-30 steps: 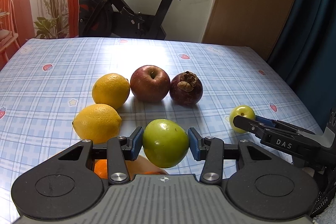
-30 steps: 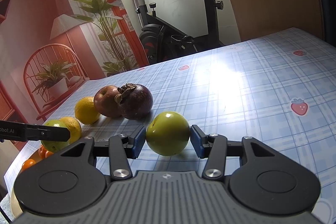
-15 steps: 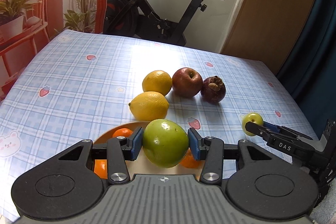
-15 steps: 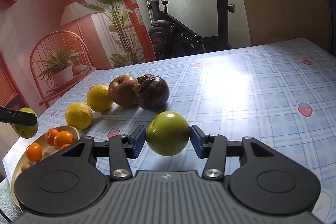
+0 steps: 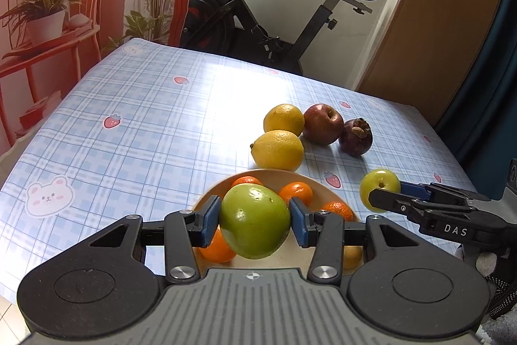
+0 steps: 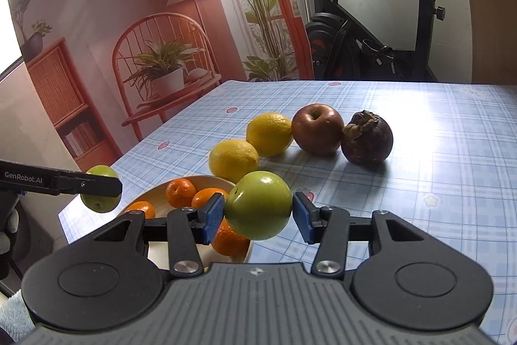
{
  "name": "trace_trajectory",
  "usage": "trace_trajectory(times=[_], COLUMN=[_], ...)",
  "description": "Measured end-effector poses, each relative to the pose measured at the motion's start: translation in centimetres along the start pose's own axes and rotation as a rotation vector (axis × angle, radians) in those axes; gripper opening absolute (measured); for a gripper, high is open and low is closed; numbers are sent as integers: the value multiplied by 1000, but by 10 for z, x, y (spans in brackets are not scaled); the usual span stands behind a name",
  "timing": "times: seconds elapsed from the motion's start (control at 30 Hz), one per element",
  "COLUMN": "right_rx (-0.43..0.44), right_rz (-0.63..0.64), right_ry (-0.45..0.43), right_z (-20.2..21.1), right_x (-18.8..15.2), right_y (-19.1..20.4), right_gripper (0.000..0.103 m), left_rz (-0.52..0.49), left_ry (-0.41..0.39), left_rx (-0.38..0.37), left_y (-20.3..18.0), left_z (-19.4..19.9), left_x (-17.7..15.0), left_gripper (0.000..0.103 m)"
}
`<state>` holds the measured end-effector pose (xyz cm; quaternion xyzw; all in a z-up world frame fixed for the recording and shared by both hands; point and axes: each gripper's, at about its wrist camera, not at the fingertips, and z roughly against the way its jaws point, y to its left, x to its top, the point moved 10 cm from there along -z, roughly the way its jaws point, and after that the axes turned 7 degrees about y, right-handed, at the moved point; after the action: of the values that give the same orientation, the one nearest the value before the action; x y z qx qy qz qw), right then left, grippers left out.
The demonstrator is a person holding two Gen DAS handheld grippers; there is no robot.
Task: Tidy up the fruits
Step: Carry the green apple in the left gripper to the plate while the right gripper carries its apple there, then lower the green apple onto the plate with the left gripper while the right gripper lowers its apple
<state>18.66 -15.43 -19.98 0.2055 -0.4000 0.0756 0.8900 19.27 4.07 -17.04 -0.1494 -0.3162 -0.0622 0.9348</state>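
Apples, both green, are clamped one in each gripper: the left gripper [image 5: 255, 223] grips an apple [image 5: 255, 221] above a bowl [image 5: 310, 180] of oranges [image 5: 295, 191], the right gripper [image 6: 258, 214] grips another [image 6: 258, 204] by the bowl's rim. Two lemons [image 5: 278, 150], a red apple [image 5: 323, 124] and a mangosteen [image 5: 355, 136] lie on the table [image 5: 135, 131], covered in blue plaid cloth with strawberries. Behind stand an exercise bike [image 5: 258, 21], a red chair [image 5: 48, 21] with a potted plant, and a wooden door [image 5: 436, 21].
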Motion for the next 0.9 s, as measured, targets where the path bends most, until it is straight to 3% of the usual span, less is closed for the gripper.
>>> trace_trajectory(times=[0.43, 0.9], right_rx=[38, 56], right_rz=[168, 147], right_ry=[85, 135], right_z=[-29, -1], right_x=[2, -23], right_y=[45, 48], right_gripper=[49, 49], left_rz=[27, -49], left_ry=[9, 60], left_rx=[-16, -69], left_y=[18, -20], left_z=[-15, -7], left_x=[0, -39], left_gripper=[48, 48])
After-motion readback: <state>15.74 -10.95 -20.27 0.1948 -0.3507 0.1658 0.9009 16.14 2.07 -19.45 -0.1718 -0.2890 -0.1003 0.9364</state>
